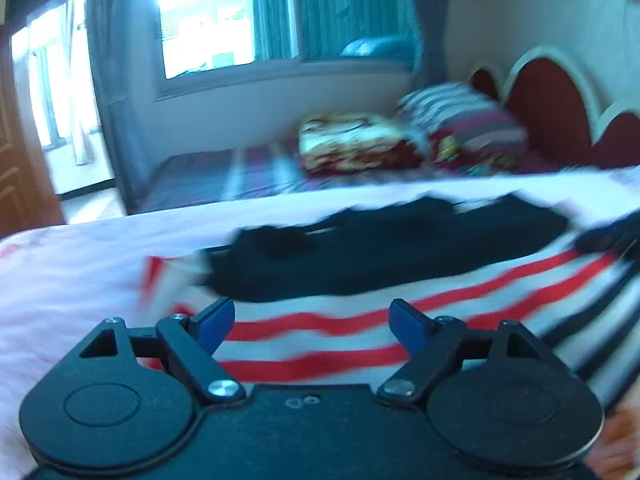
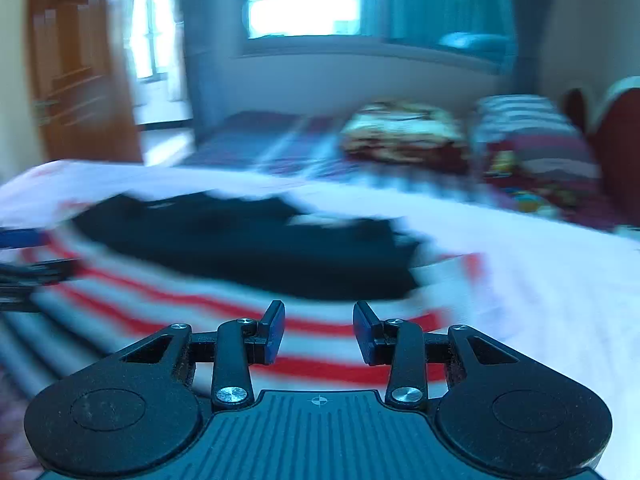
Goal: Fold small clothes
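Both my grippers over the striped shirt (image 1: 320, 332)

My left gripper (image 1: 311, 326) gapes wide, my right gripper (image 2: 319, 332) narrower; neither holds anything.

Motion blur and frame edges hide much of the scene

Both views are smeared: the striped garment (image 1: 360, 332) has soft, streaked bands, and its edges against the dark garment (image 1: 380, 256) cannot be traced, so how the dark piece is folded or laid is unclear. The striped cloth runs out of the left wrist view at the right edge and under the left claw (image 1: 311, 324) body. In the right wrist view the other claw is a dark streak cut by the left edge. The patterned bundle (image 2: 400, 128) and the striped pillow (image 2: 528, 128) are too blurred to identify their prints. The headboard (image 2: 616, 140) is cropped at the right.
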`<control>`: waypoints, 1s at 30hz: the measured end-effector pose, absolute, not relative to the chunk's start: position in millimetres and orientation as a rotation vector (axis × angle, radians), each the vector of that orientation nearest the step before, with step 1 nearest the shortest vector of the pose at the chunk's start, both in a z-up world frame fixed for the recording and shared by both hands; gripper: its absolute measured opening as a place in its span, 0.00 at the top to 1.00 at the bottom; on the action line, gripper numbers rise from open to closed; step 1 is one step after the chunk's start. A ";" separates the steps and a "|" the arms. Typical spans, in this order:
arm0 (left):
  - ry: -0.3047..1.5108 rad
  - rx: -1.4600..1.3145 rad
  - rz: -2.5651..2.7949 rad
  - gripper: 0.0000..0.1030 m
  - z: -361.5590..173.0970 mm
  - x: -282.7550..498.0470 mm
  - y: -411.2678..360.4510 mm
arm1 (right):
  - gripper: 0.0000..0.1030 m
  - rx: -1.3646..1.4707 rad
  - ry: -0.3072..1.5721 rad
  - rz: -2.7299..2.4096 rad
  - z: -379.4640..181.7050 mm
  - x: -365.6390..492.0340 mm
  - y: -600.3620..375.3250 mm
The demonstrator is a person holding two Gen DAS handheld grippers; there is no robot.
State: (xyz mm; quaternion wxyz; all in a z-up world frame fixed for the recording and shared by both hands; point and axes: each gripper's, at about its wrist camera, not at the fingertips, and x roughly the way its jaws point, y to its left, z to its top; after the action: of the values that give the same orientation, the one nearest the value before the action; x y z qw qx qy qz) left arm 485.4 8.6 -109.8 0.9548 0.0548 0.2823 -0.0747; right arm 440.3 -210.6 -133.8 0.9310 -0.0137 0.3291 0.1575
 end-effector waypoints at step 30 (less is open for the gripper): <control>0.731 -0.089 0.124 0.18 -126.1 401.5 113.7 | 0.91 0.217 0.772 0.217 -138.5 347.9 -311.7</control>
State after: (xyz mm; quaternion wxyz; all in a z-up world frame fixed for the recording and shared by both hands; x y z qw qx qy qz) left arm 401.5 113.7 -126.2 0.9310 -0.0432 0.3573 0.0604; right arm 347.9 -311.7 -138.5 0.9150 0.1054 0.3750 0.1053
